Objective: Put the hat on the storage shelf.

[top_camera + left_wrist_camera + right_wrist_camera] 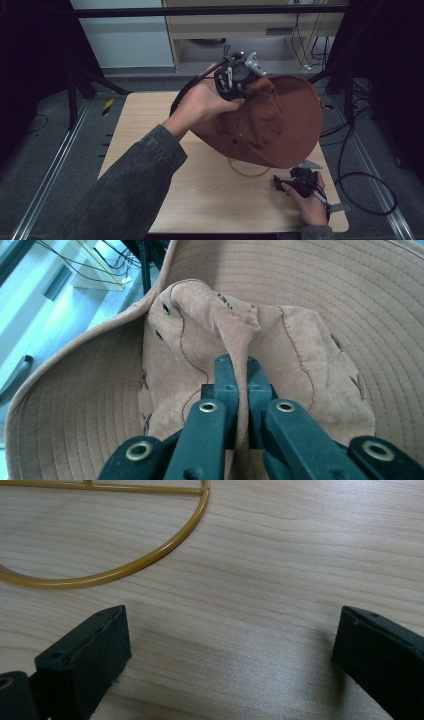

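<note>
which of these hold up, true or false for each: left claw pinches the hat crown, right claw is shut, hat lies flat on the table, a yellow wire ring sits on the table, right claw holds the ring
1. The left claw pinches a fold of the brown hat at its crown. True.
2. The right claw is shut. False: its jaws stand wide apart above the wooden table.
3. The hat lies flat on the table. False: in the high view it is lifted and tilted, held by the left claw.
4. A yellow wire ring sits on the table. True.
5. The right claw holds the ring. False: the ring lies beyond its jaws, untouched.
</note>
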`<action>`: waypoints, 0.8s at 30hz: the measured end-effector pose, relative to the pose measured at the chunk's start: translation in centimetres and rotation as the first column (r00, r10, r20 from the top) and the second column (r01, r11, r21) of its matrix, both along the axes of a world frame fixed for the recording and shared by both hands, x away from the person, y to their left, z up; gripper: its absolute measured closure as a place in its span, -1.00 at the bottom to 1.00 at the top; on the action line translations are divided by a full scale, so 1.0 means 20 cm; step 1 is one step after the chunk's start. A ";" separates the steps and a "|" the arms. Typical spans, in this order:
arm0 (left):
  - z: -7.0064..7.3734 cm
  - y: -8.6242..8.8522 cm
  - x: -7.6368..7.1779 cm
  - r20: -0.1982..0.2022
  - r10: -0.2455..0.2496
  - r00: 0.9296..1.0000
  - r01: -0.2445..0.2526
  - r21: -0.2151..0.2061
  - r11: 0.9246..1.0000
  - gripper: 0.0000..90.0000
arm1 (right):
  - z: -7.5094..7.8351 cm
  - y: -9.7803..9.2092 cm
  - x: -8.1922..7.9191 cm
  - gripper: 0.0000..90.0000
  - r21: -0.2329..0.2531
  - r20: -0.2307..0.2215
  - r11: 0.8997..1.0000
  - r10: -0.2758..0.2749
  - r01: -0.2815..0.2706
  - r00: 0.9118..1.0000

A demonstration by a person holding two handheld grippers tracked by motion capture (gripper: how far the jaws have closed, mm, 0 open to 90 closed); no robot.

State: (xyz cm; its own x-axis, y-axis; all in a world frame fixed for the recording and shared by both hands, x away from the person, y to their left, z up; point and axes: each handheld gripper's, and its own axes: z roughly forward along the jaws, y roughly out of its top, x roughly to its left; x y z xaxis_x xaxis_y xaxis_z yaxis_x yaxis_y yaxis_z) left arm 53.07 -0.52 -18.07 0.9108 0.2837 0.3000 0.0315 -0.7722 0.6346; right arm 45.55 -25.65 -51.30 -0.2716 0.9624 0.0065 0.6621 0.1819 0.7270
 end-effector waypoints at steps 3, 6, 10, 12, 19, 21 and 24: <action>-0.03 -0.04 0.01 -0.001 -0.006 1.000 0.006 0.015 1.000 0.96 | 0.00 0.00 0.00 -0.95 0.000 -0.001 1.000 -0.002 0.002 1.000; -0.06 -0.09 0.02 -0.010 -0.015 1.000 0.015 0.018 1.000 0.96 | 0.00 -0.01 0.00 -0.95 -0.013 0.007 1.000 0.008 -0.008 1.000; -0.11 -0.17 0.03 -0.020 -0.026 0.999 0.026 0.029 0.999 0.95 | 0.00 -0.01 0.00 -0.95 -0.015 0.007 1.000 0.007 -0.007 1.000; -0.13 -0.18 0.04 -0.020 -0.029 0.999 0.030 0.034 0.999 0.94 | 0.00 -0.01 0.00 -0.95 -0.016 0.007 1.000 0.008 -0.008 1.000; -0.16 -0.22 0.06 -0.023 -0.027 0.999 0.028 0.049 0.998 0.94 | 0.00 0.00 0.00 -0.96 -0.012 0.008 1.000 0.005 -0.005 1.000; -0.16 -0.22 0.06 -0.021 -0.025 0.999 0.026 0.052 0.998 0.94 | 0.00 0.00 0.00 -0.96 -0.012 0.007 1.000 0.005 -0.005 1.000; -0.17 -0.22 0.07 -0.021 -0.021 1.000 0.022 0.055 0.998 0.94 | 0.00 0.00 0.00 -0.96 -0.012 0.007 1.000 0.005 -0.005 1.000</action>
State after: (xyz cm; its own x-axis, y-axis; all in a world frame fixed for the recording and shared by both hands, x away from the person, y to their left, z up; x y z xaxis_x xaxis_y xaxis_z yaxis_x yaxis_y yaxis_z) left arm 54.45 -5.01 -21.53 0.9224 0.2479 0.2960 0.0272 -0.8065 0.5906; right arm 45.62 -25.72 -51.30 -0.2761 0.9611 -0.0075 0.6557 0.1941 0.7296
